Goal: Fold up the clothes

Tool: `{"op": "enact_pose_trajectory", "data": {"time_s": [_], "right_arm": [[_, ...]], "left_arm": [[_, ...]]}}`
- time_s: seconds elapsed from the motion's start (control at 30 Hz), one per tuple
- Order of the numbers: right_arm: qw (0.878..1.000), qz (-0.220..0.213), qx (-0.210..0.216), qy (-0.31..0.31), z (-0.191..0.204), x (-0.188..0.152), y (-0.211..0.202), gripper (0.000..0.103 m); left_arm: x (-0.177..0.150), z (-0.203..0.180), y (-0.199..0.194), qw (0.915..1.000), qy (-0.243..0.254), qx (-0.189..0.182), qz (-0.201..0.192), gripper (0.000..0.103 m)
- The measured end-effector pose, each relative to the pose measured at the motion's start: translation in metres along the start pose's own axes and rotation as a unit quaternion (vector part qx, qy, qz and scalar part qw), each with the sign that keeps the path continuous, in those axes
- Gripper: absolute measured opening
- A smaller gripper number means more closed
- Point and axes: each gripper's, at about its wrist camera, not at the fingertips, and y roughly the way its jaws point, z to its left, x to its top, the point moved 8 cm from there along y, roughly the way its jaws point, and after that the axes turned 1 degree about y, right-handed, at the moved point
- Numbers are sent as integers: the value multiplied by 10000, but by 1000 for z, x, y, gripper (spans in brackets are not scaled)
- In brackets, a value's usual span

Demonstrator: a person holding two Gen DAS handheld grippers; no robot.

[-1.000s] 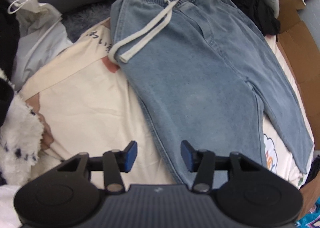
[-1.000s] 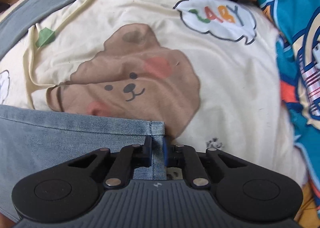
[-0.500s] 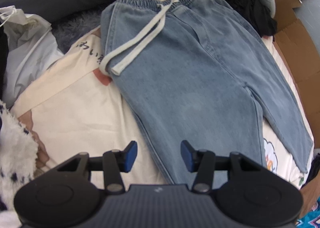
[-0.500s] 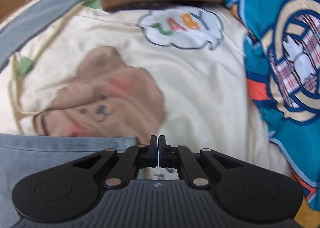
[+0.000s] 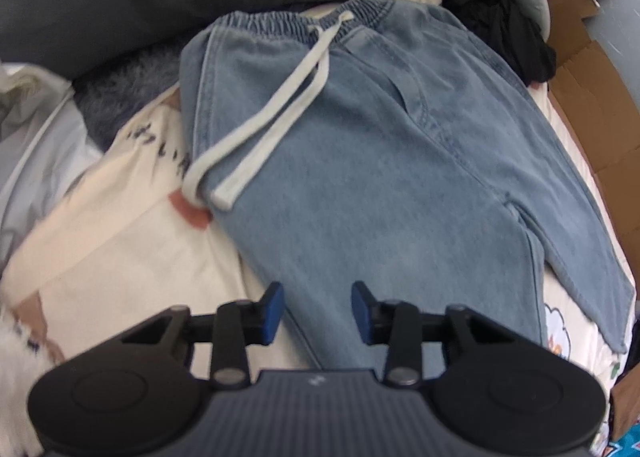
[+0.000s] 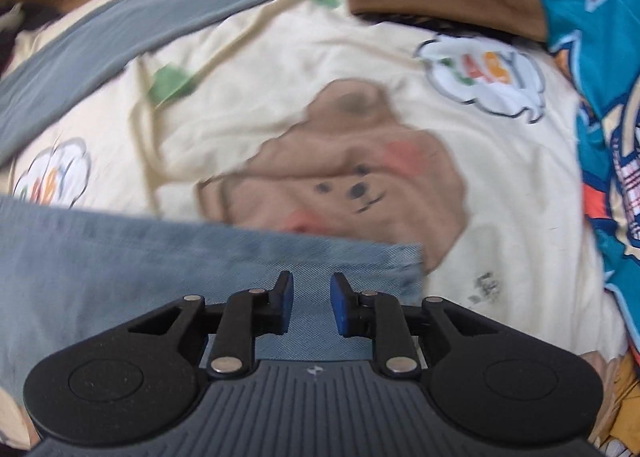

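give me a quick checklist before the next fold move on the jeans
1. jeans spread flat, both legs showing: ok
2. left gripper open over the near leg: ok
3. right gripper open over the leg hem: ok
4. either gripper holding denim: not ok, both fingers apart
5. drawstring tucked in: not ok, it trails across the front
6. fabric flat under the fingers: cannot tell, blurred

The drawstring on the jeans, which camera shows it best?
The left wrist view. There the white drawstring runs from the waistband down across the jeans to their left edge, both ends visible. The right wrist view shows none of it, only a jeans leg hem under the open right claw.
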Motion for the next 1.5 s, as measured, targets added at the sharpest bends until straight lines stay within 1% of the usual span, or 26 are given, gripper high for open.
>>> {"op": "enact_pose_trajectory", "data": {"time_s": [0.07,0.17,0.33,0.37,0.4,0.43,0.47,0.57,0.6,0.63,0.67,0.7,0.8,0.93,1.0,1.07,1.17,1.2,1.3,1.37,1.4,1.5], "right_arm": [[10000,71,13,-30,9,-5,1,27],[9999,138,12,15,17,-12,1,27],[9997,241,87,15,27,-19,6,27],[9996,270,89,0,29,-21,7,27],[9995,289,87,-9,30,-22,8,27],[9995,307,86,-18,31,-24,9,27],[9995,315,84,-34,32,-25,10,27],[9994,329,82,-80,35,-28,10,27],[9994,334,80,-82,35,-28,10,27],[9994,340,76,-74,35,-29,10,27],[9994,345,72,-64,35,-31,10,27],[9993,354,67,-44,35,-31,10,27],[9992,387,78,7,36,-35,10,27],[9988,469,102,-16,40,-43,11,28],[9986,527,89,3,40,-47,13,31],[9978,652,41,64,38,-54,18,33],[9969,764,20,172,34,-63,23,33],[9968,767,26,204,32,-65,24,33],[9980,600,27,186,32,-63,19,33],[9989,457,47,114,34,-59,15,33],[9991,401,91,71,37,-56,13,33],[9993,177,219,-261,57,-41,11,33]], "left_arm": [[6,3,6,10000,44,27,11,38],[0,13,18,9997,61,115,195,36],[-9,30,36,9984,85,259,495,38],[-9,33,34,9986,33,251,464,37],[-8,33,31,9989,-34,207,408,35],[-7,33,27,9992,-96,160,352,26],[-7,29,23,9995,-70,81,300,20],[-5,10,7,9993,277,-222,143,19],[-8,3,7,9986,321,-358,211,17],[-11,-3,8,9977,364,-495,278,12],[-14,-9,8,9966,409,-621,349,11],[-19,-14,13,9959,482,-617,454,11],[-34,-15,37,9950,587,-400,704,10],[-50,-7,66,9944,566,-50,888,2],[-52,-6,70,9951,508,-35,850,3],[-52,-8,71,9950,485,56,871,3],[-46,-15,62,9941,619,203,868,3],[-39,-16,56,9947,677,191,745,4],[-17,-21,35,9955,850,153,377,11],[-2,-24,21,9952,962,133,128,12],[12,-21,15,9951,976,177,-31,12],[43,-16,3,9948,928,155,-388,14]]}}
